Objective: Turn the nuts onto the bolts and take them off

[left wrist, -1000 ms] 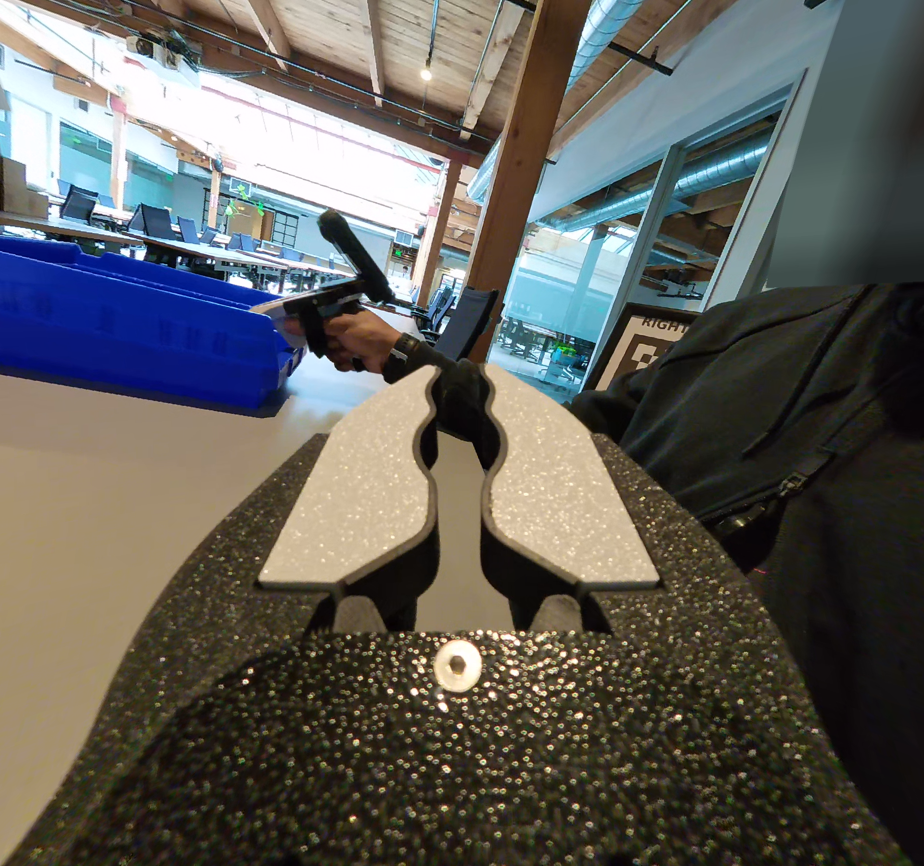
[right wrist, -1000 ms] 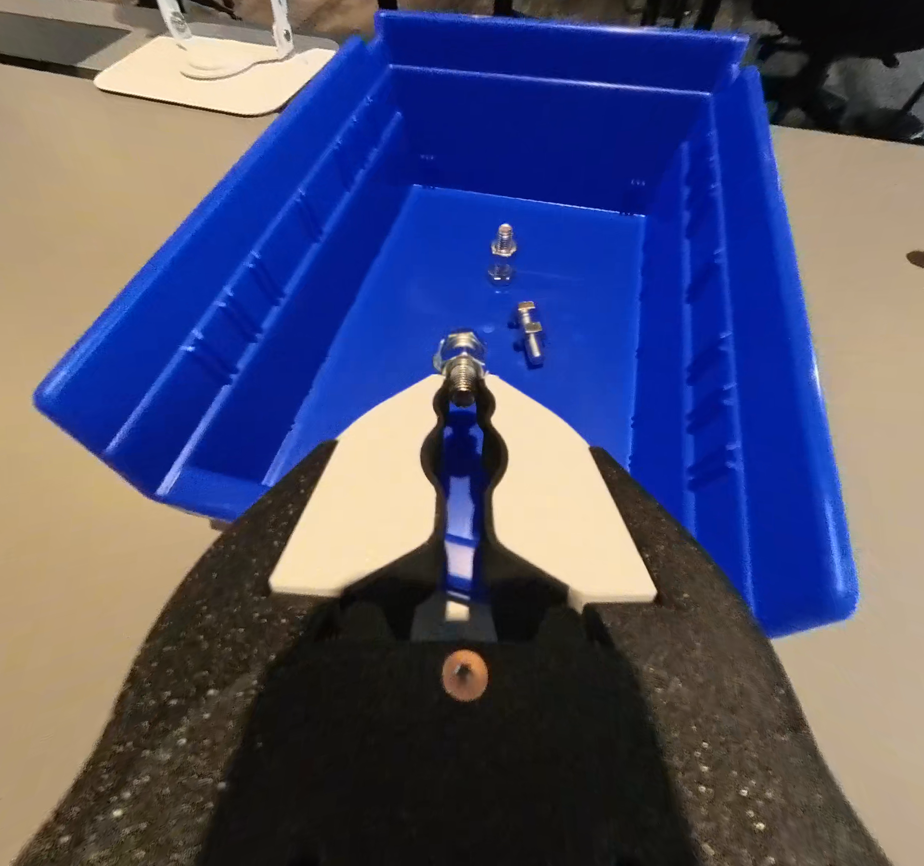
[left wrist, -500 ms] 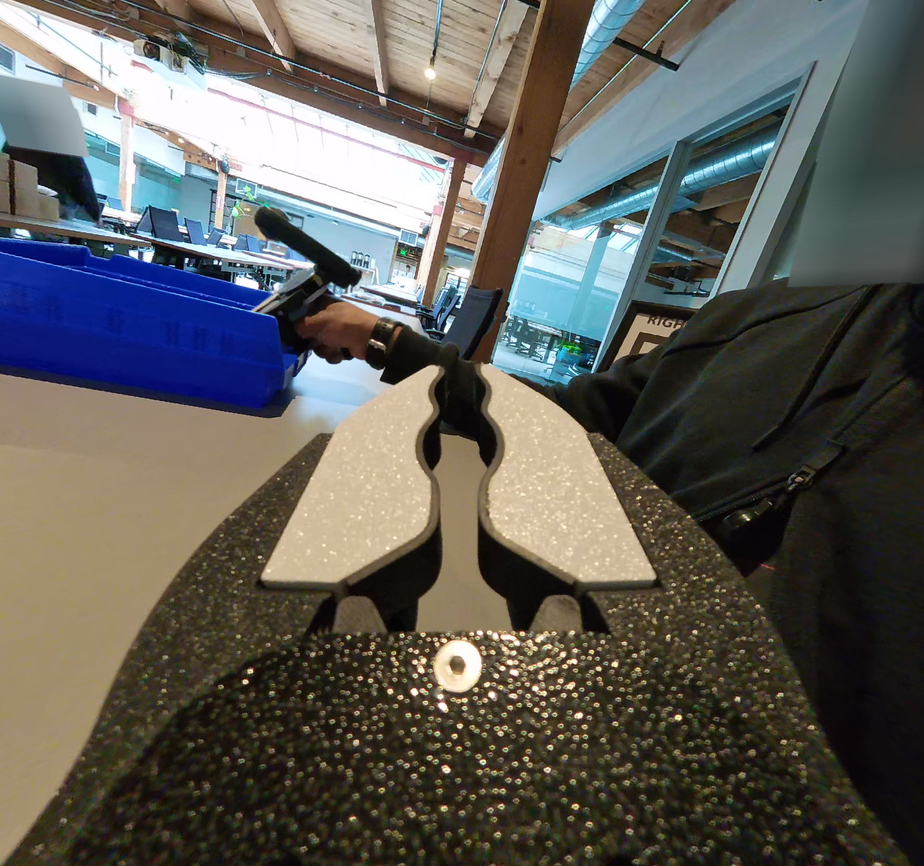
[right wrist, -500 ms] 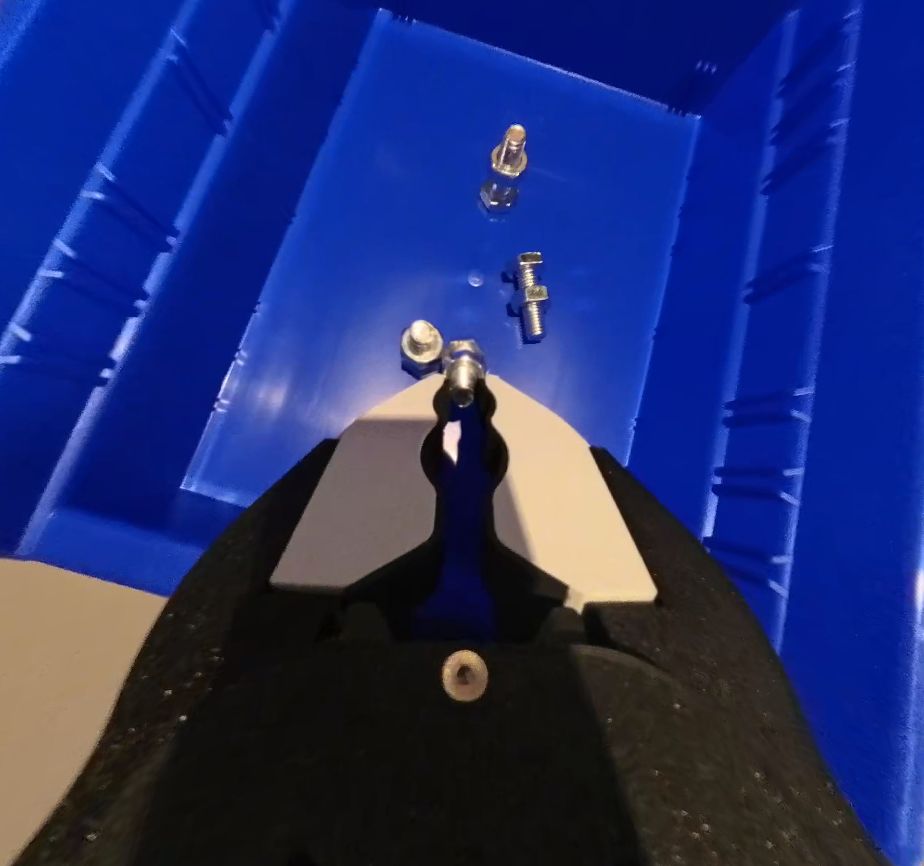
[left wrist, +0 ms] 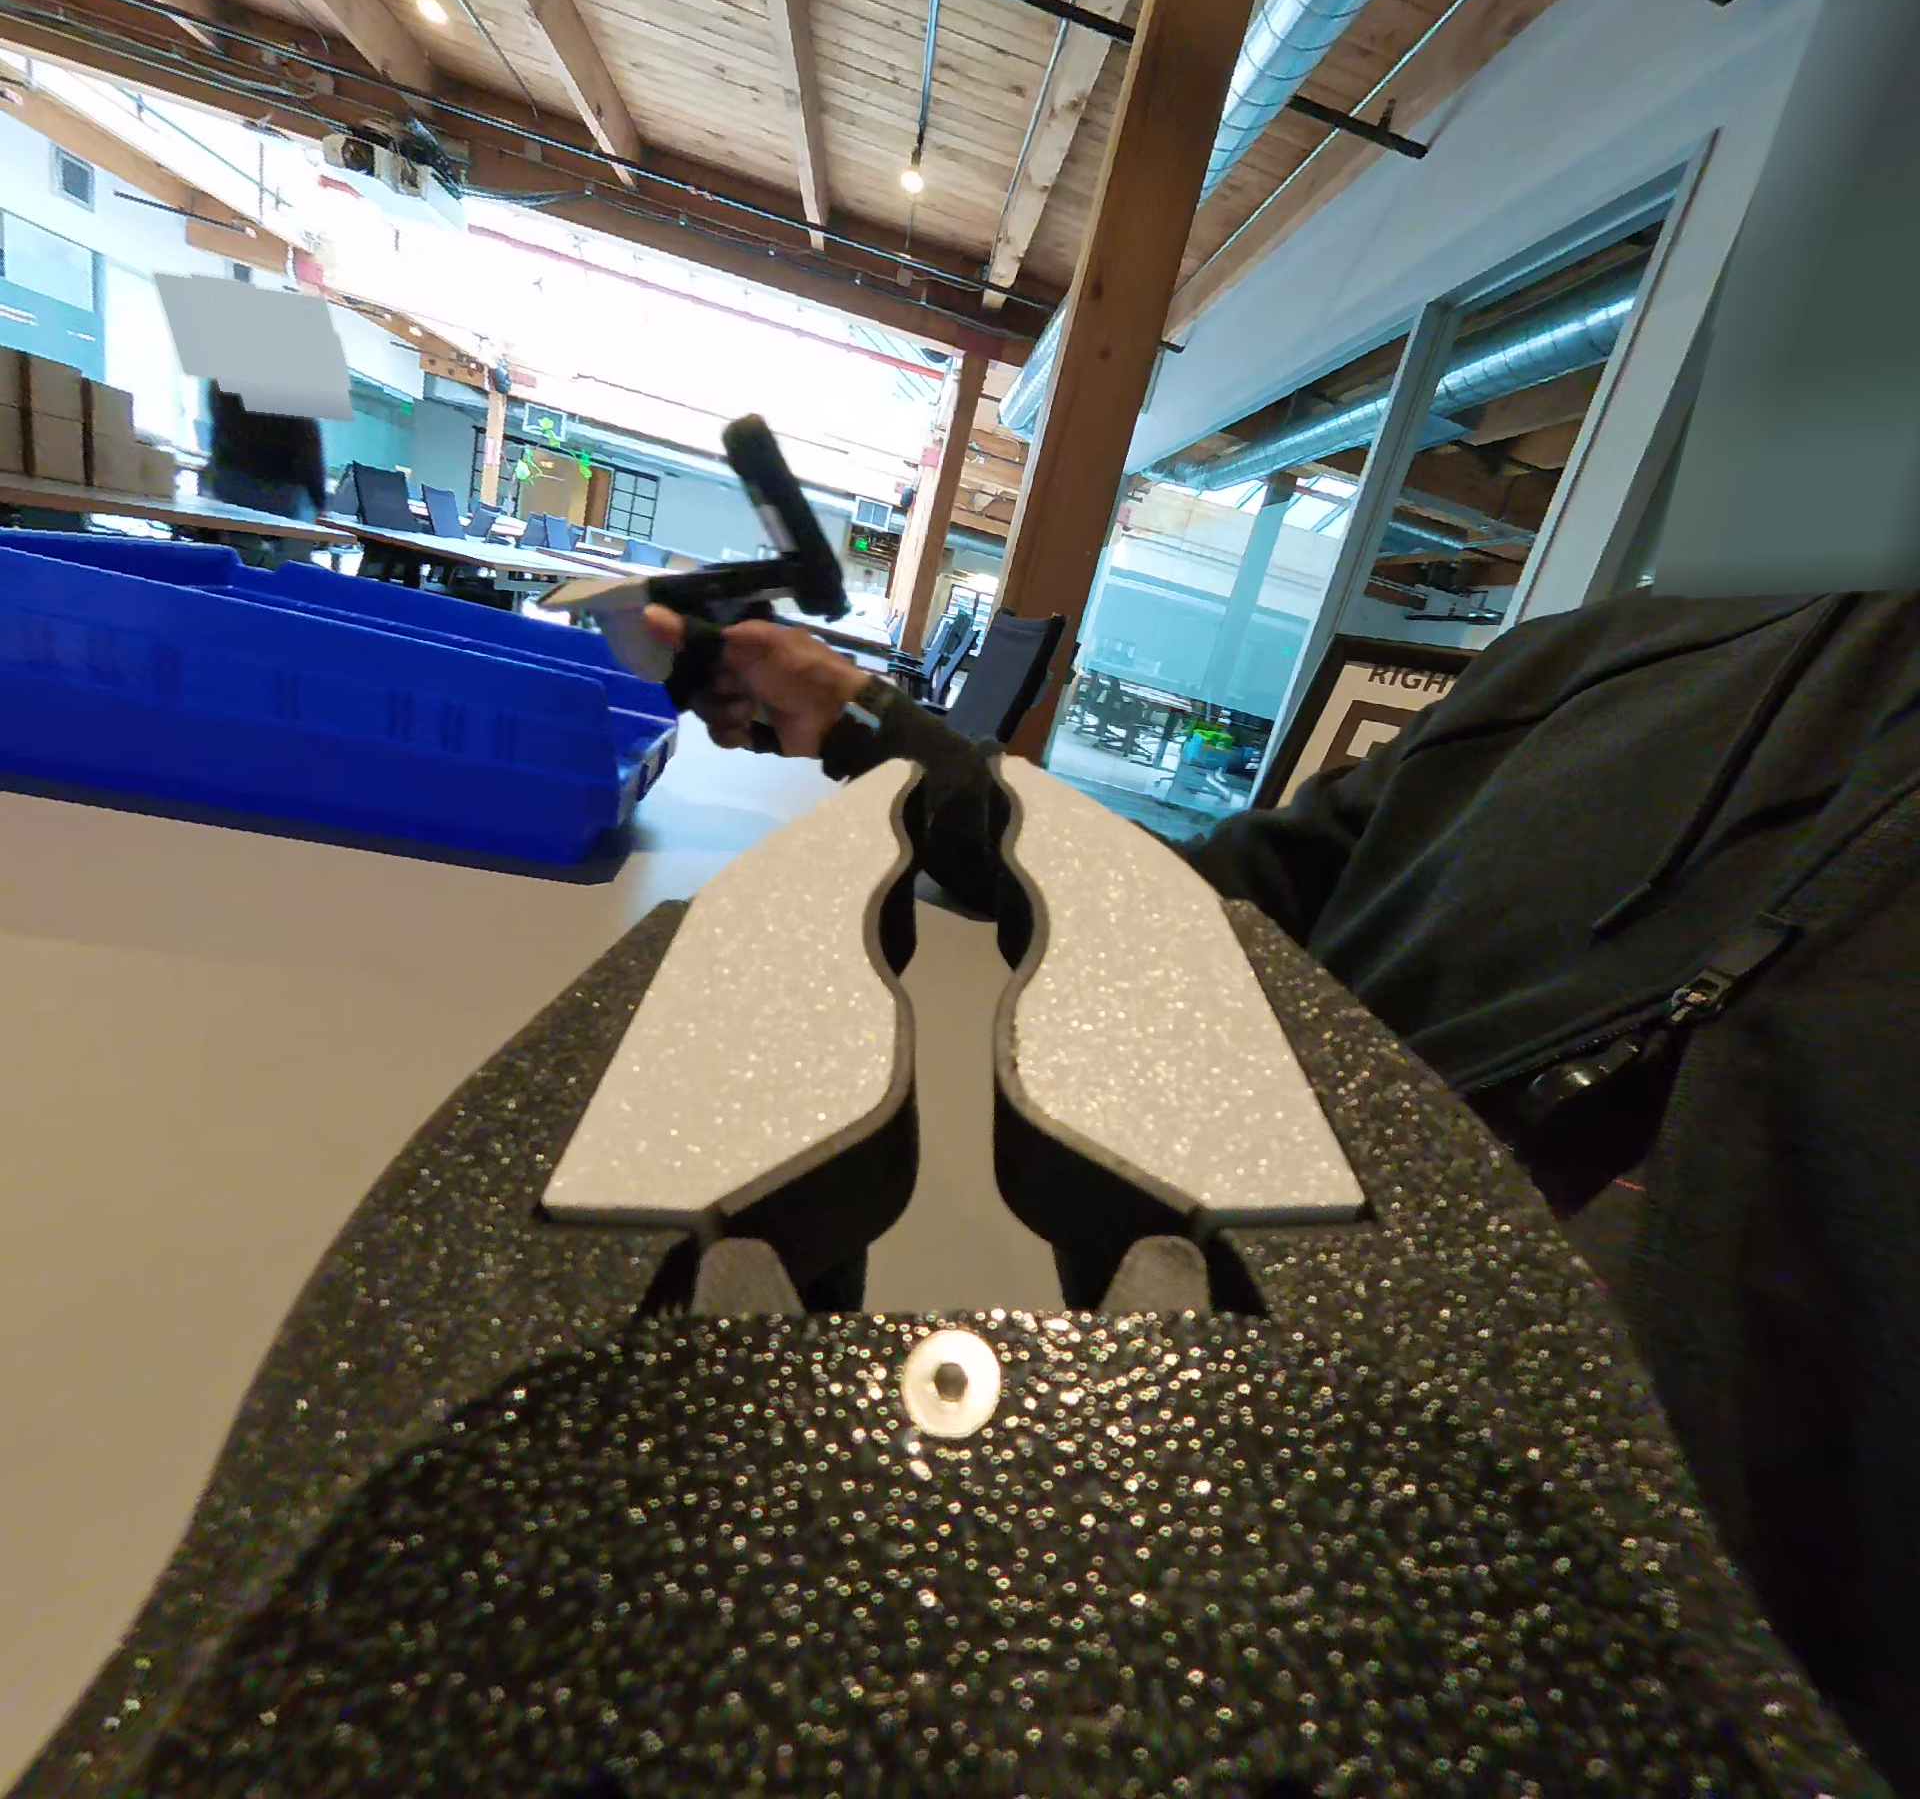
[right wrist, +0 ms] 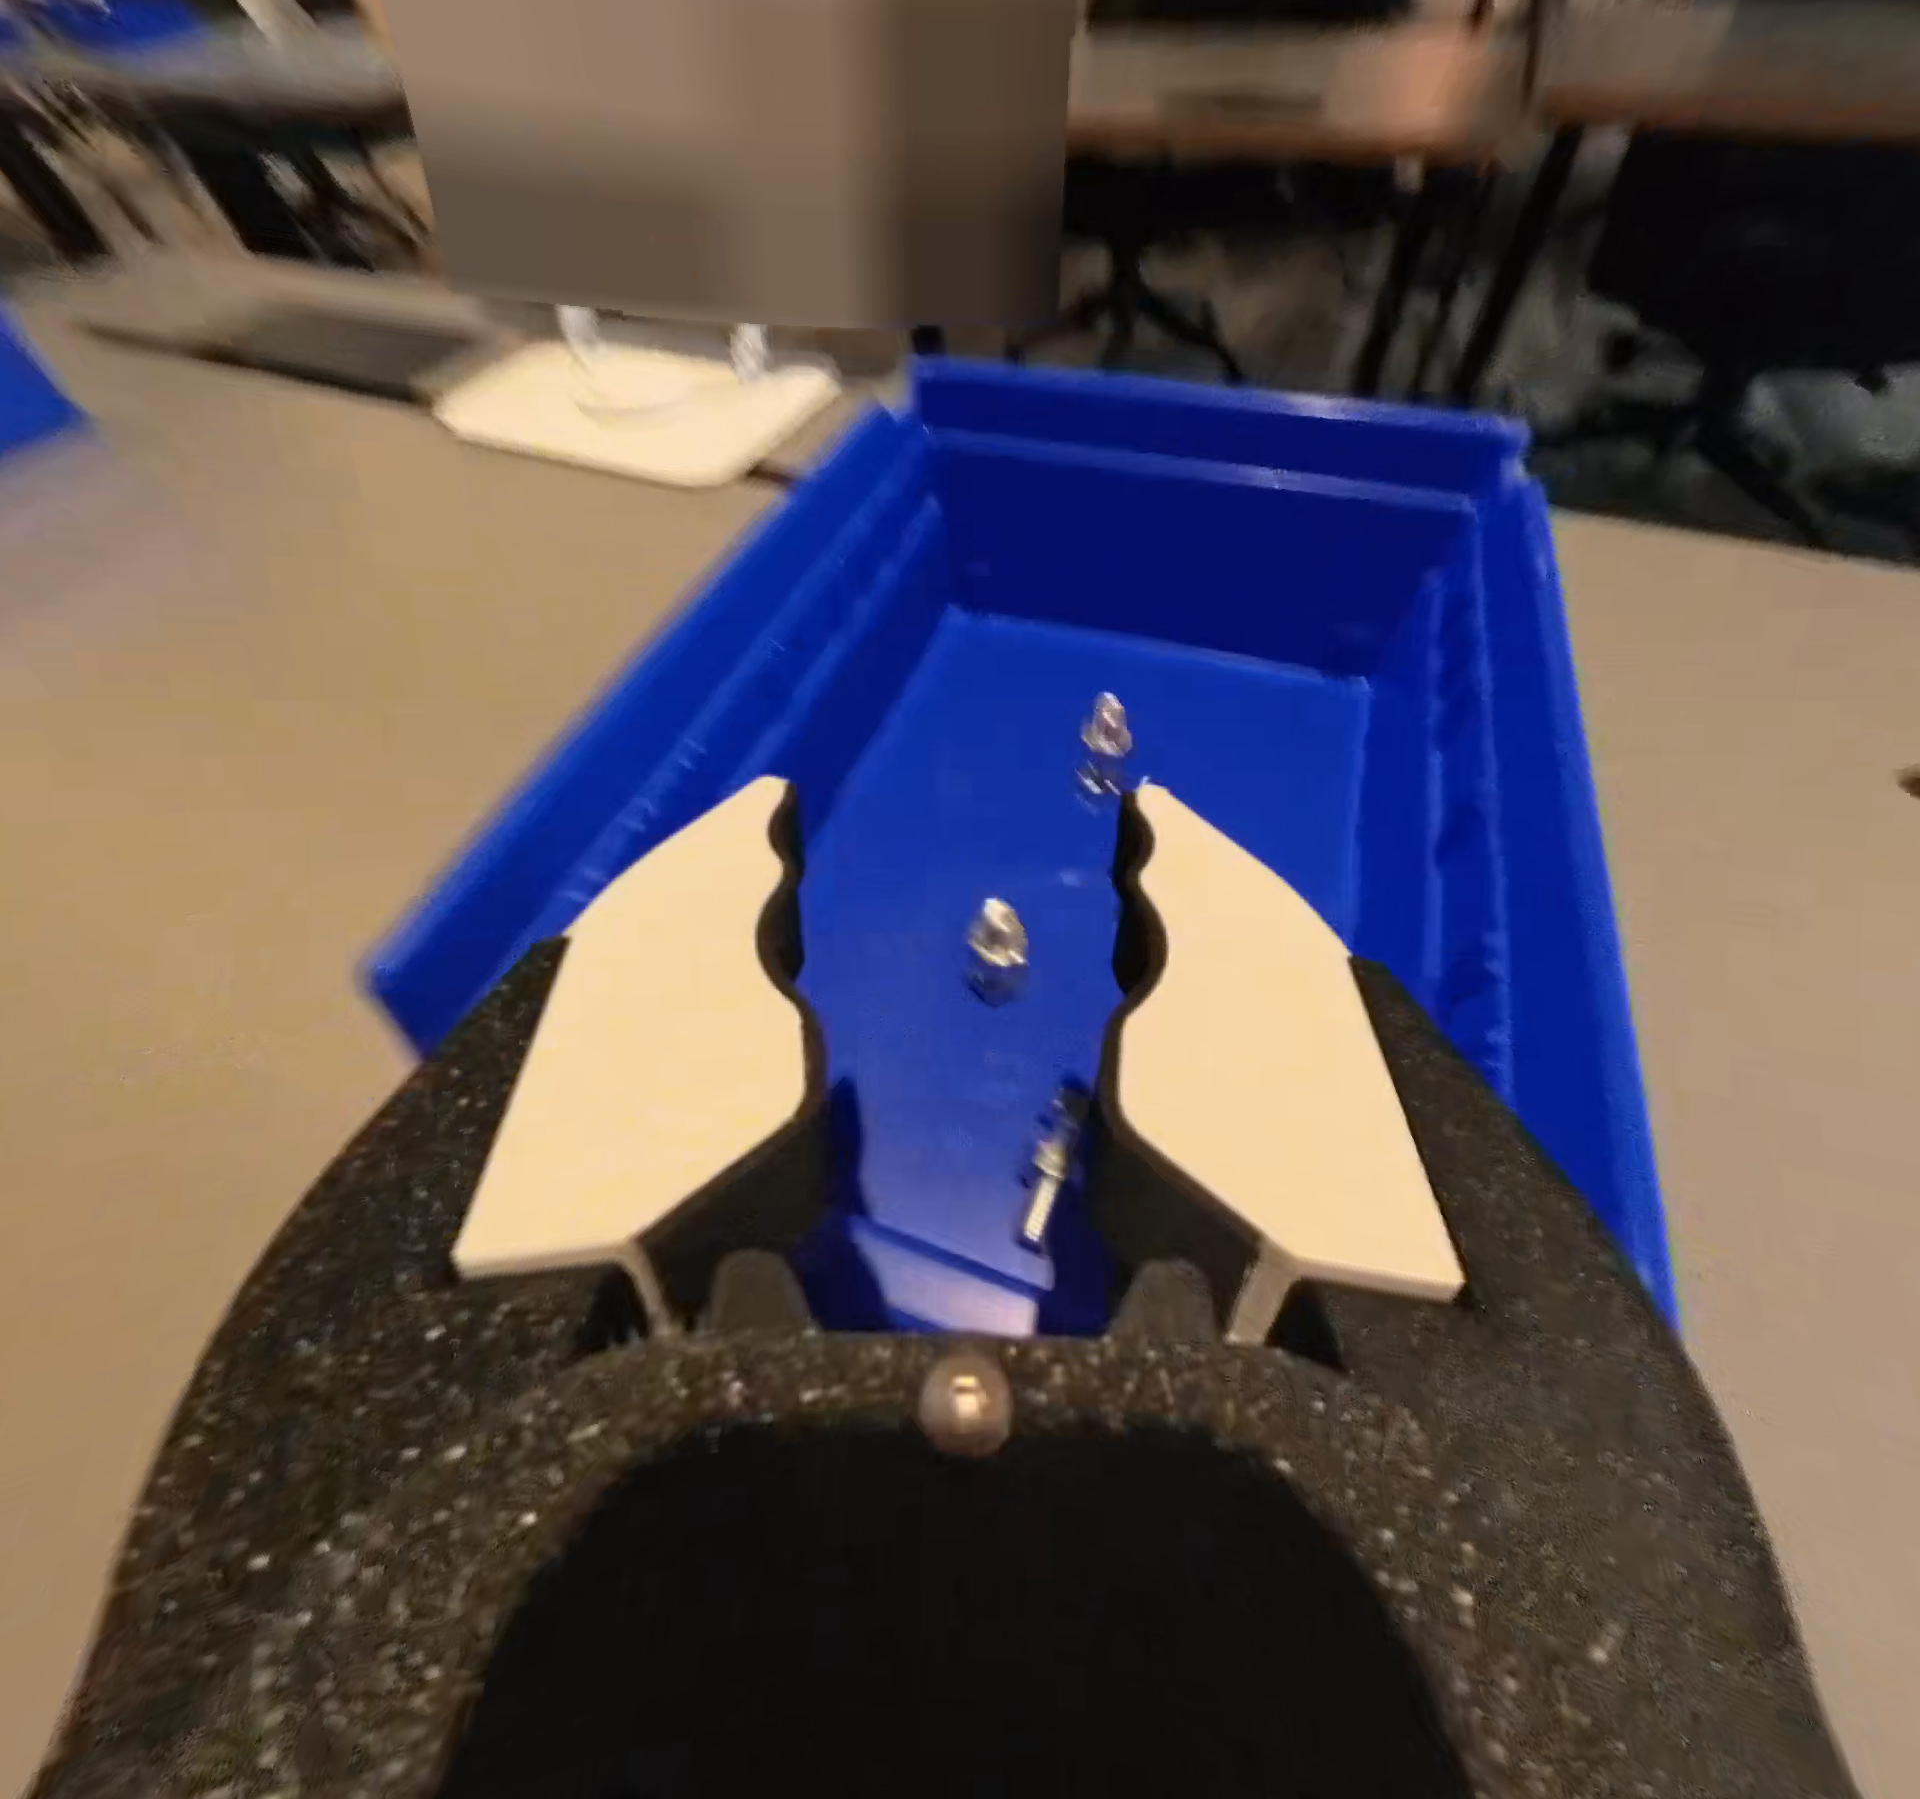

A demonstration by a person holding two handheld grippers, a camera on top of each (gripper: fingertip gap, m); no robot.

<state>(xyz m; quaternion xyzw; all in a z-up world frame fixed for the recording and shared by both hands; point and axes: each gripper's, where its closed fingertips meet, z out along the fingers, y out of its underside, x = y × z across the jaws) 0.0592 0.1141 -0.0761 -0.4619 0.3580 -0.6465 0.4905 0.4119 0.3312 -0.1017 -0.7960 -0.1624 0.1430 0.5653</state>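
My right gripper (right wrist: 956,799) is open and empty, raised over the near end of the blue bin (right wrist: 1496,814). The view is blurred by motion. On the bin floor a bolt with a nut (right wrist: 995,949) stands between my fingers' lines. A second bolt with a nut (right wrist: 1107,726) stands farther back, and a third (right wrist: 1047,1183) lies near the right finger's base. My left gripper (left wrist: 956,778) rests low over the table, nearly shut with a narrow slit, holding nothing. The left wrist view shows the right gripper (left wrist: 634,611) in a hand by the bin (left wrist: 312,710).
A white stand base (right wrist: 623,419) sits on the table (right wrist: 260,710) beyond the bin's far left corner. Another blue object (right wrist: 31,378) shows at the left edge. The person's dark jacket (left wrist: 1558,918) fills the right of the left wrist view. Some 40 centimetres of space lies between my two pairs of fingers.
My right gripper opened and let go of the bolt with the nut, which now stands in the bin. The gripper then tilted up and drew back. The left gripper has hardly moved.
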